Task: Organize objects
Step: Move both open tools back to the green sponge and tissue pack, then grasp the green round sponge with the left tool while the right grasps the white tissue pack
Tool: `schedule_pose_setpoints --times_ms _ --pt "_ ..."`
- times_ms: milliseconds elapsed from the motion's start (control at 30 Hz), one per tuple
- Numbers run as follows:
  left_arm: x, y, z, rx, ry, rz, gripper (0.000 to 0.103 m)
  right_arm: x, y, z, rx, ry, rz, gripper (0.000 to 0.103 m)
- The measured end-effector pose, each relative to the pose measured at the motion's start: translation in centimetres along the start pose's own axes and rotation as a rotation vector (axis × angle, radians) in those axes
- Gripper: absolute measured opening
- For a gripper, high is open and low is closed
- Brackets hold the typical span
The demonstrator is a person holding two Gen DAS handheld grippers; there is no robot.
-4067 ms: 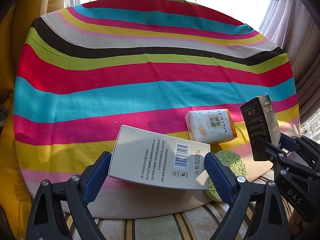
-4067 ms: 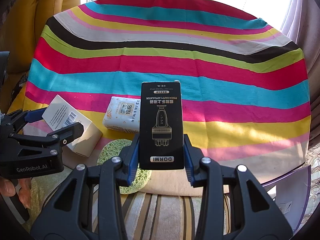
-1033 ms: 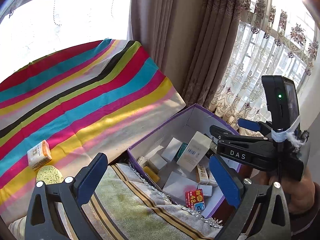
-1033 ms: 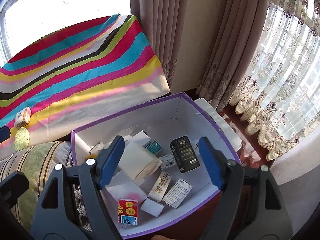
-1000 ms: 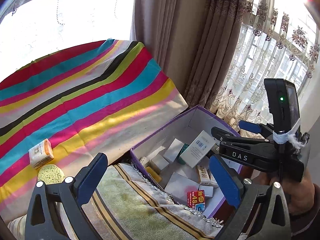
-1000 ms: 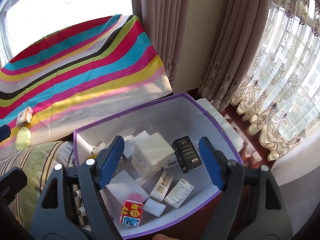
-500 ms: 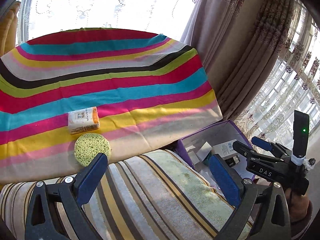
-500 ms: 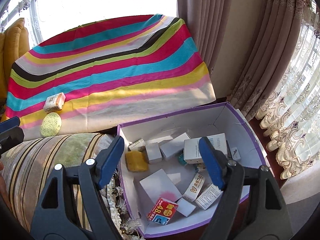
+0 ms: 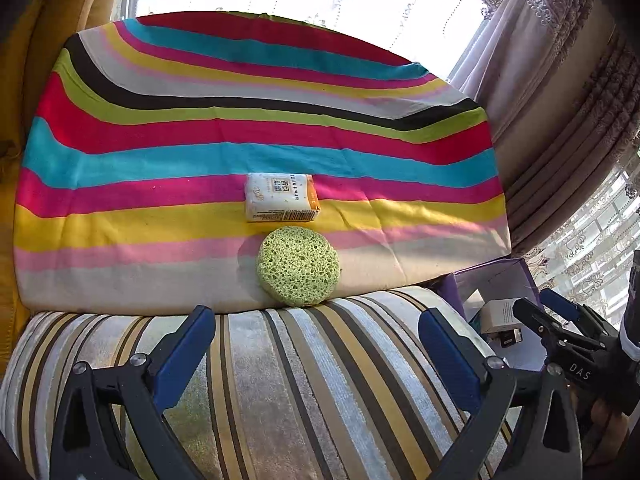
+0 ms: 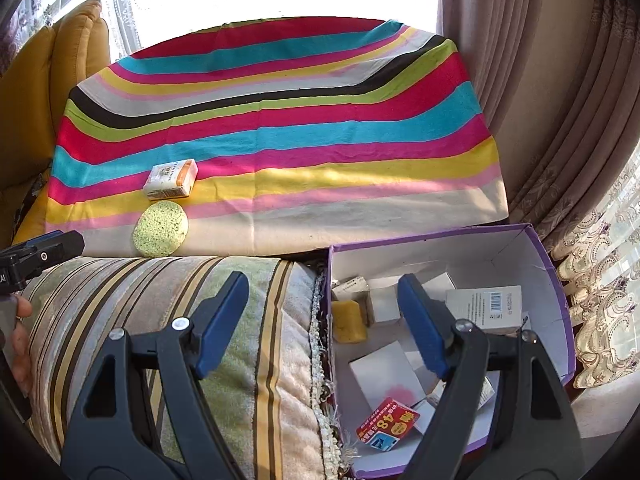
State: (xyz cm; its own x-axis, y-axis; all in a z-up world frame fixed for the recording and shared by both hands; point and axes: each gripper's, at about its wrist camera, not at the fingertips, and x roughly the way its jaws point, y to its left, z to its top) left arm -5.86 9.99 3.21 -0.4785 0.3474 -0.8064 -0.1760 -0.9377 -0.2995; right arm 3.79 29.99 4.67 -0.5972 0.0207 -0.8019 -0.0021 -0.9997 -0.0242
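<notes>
A white and orange tissue pack [image 9: 282, 197] [image 10: 171, 179] lies on the striped cloth, with a round green sponge [image 9: 298, 266] [image 10: 161, 229] just in front of it at the cloth's near edge. My left gripper [image 9: 316, 344] is open and empty above the striped cushion, a short way before the sponge. My right gripper [image 10: 322, 312] is open and empty, straddling the cushion's edge and the purple box [image 10: 558, 280]. That box holds several small cartons, a barcoded white one [image 10: 486, 306] and a red one [image 10: 387, 424] among them.
A striped velvet cushion [image 9: 304, 380] [image 10: 160, 320] fills the foreground. The bright striped cloth [image 9: 256, 128] covers the surface behind it. Curtains [image 10: 560, 100] hang at the right, and a yellow cushion [image 10: 68, 52] stands at the left. A hand holds the right gripper [image 9: 572, 344] low at the right.
Both views have swung left from the purple box toward the striped cloth. The tissue pack and sponge now sit centred before my left gripper. Both grippers stay open and empty.
</notes>
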Motion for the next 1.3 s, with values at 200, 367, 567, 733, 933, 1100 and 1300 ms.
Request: schedule_pose_setpoints --times_ms 200,367,567,733,933,1100,1300 --pt "3.1 0.1 0.6 0.034 0.109 0.065 0.103 1.0 1.7 0.8 -0.038 0.014 0.026 0.080" --pt "5.8 0.0 1.8 0.076 0.171 0.101 0.103 2.0 2.5 1.5 -0.059 0.020 0.033 0.080" --pt "9.0 -0.7 2.9 0.123 0.234 0.144 0.103 3.2 2.8 2.2 -0.067 0.032 0.045 0.080" --pt "11.1 -0.6 3.5 0.132 0.276 0.175 0.103 4.1 3.1 2.8 -0.075 0.038 0.054 0.081" --pt "12.5 -0.6 3.5 0.163 0.308 0.209 0.100 5.0 3.6 3.5 -0.086 0.047 0.061 0.081" --pt "12.8 -0.7 3.4 0.190 0.307 0.198 0.091 5.6 4.3 4.0 -0.106 0.053 0.063 0.081" --pt "11.5 0.6 3.2 0.131 0.278 0.158 0.079 6.3 5.6 4.4 -0.136 0.063 0.057 0.081"
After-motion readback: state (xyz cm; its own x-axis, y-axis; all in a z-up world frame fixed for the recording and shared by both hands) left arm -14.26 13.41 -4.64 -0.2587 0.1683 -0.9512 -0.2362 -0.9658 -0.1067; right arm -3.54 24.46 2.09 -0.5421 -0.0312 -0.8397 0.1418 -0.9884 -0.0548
